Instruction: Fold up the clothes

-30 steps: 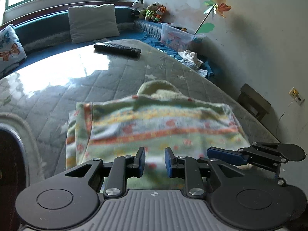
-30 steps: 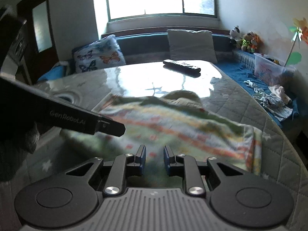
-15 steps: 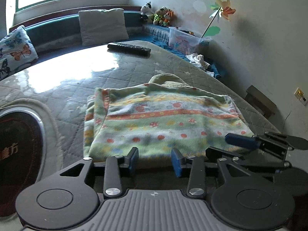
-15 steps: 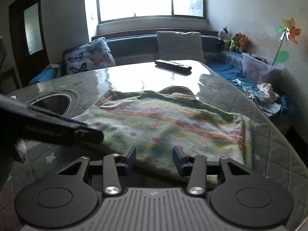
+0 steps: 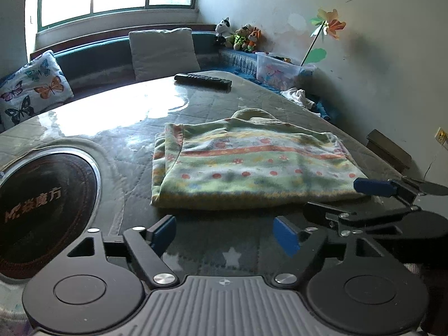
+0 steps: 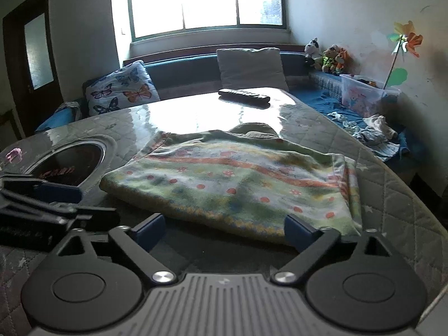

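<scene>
A green fleece garment [image 5: 252, 165] with orange stripes and red dots lies folded flat on the quilted table; it also shows in the right wrist view [image 6: 238, 179]. My left gripper [image 5: 226, 232] is open and empty, just short of the garment's near edge. My right gripper [image 6: 224, 229] is open and empty, its jaws wide at the near hem. The right gripper shows at the right of the left wrist view [image 5: 392, 196], and the left gripper at the left of the right wrist view [image 6: 36, 196].
A round black cooktop inset [image 5: 42, 201] sits in the table at left. A black remote [image 5: 203, 80] lies at the far edge. Cushions [image 6: 123, 91], a clear toy box [image 6: 364, 92] and loose clothes [image 6: 372, 134] are on the bench beyond.
Both grippers have let go of the garment, opened wide and drawn back from its near edge. The garment now lies flat and folded on the table.
</scene>
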Action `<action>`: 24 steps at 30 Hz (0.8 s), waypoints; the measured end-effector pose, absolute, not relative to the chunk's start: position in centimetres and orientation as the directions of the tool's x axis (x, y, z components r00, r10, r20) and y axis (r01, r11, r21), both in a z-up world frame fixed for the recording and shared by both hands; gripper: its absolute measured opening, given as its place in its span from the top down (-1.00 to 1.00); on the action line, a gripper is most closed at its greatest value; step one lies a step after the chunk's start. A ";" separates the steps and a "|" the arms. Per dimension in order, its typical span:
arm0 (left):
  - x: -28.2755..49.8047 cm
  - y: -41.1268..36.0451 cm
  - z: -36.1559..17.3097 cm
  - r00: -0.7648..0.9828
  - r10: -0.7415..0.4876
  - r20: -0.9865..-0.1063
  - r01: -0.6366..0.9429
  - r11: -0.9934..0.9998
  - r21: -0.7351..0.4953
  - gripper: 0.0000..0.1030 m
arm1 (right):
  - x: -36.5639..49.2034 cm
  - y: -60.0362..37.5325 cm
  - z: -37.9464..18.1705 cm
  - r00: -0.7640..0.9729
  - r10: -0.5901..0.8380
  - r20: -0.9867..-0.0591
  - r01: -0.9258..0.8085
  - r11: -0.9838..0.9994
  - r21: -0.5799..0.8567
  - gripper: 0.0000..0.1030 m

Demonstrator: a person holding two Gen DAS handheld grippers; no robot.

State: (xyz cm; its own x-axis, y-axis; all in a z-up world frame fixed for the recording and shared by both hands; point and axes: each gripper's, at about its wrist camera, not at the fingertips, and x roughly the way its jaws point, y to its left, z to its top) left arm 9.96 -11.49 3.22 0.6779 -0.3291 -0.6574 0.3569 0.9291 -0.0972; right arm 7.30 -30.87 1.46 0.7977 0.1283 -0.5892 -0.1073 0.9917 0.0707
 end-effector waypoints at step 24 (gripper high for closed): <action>5.0 -9.2 3.1 0.709 -0.316 -0.630 0.344 0.935 -0.082 -1.00 | 3.6 -29.0 1.3 0.801 0.065 -0.595 -0.035 0.997 0.061 -1.00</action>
